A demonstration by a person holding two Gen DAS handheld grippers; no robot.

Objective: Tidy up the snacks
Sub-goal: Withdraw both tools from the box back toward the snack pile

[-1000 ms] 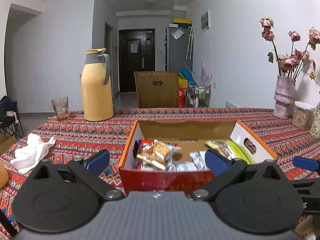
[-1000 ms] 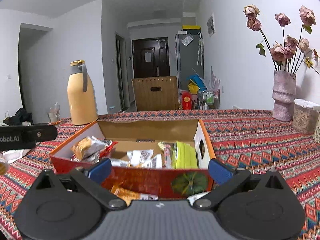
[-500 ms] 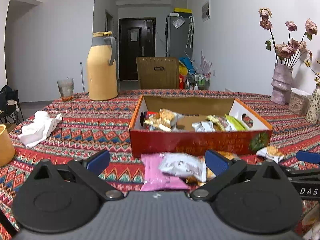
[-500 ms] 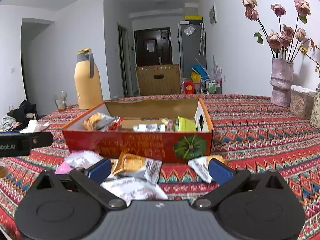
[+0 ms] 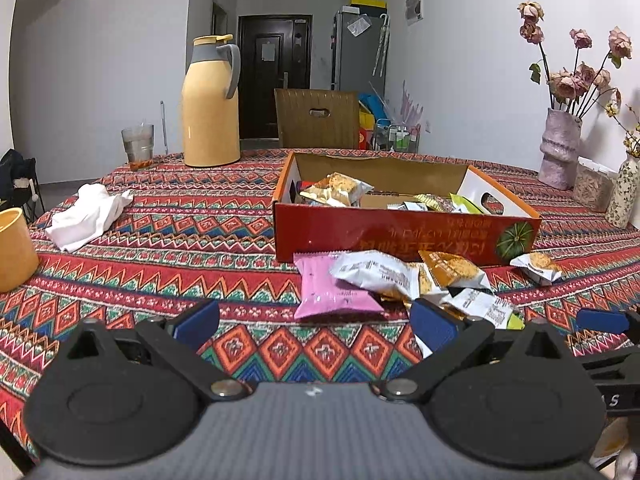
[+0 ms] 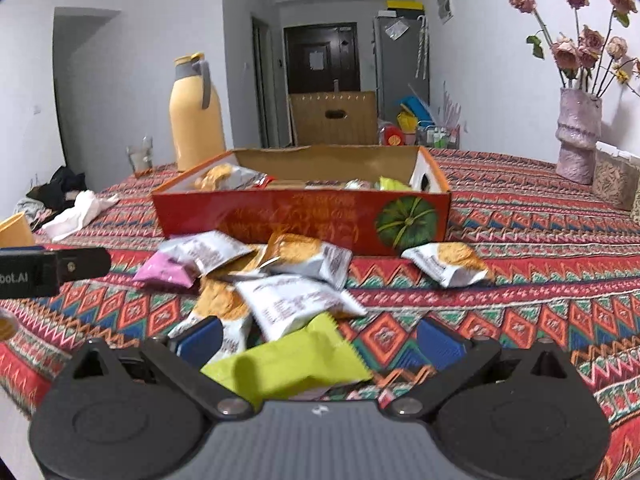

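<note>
Left gripper (image 5: 314, 322) stands with its blue fingers spread wide and nothing between them, held low over the patterned tablecloth (image 5: 192, 240) at the near edge; right gripper (image 6: 320, 338) likewise has its fingers parted and clasps nothing, though a lime-green packet (image 6: 292, 364) lies on the cloth in the gap between them, touching neither finger so far as can be seen. The red snack box (image 5: 404, 232), open-topped with a green pumpkin printed on its near wall, sits mid-table and already holds several packets, among them a white cracker packet (image 5: 338, 192) at its left end. Loose snacks lie in a heap on the cloth just near of the box: a pink packet (image 5: 330, 292) at the left, a white packet (image 5: 376, 274) overlapping it, an orange-fronted packet (image 5: 454, 268) beside that; one white-and-orange packet (image 6: 446, 264) lies apart to the right. Far left stand a yellow thermos jug (image 5: 210, 106) and a drinking glass (image 5: 138, 146); a crumpled white cloth (image 5: 88, 216) lies left; a pink vase of dried roses (image 5: 558, 148) stands far right.
</note>
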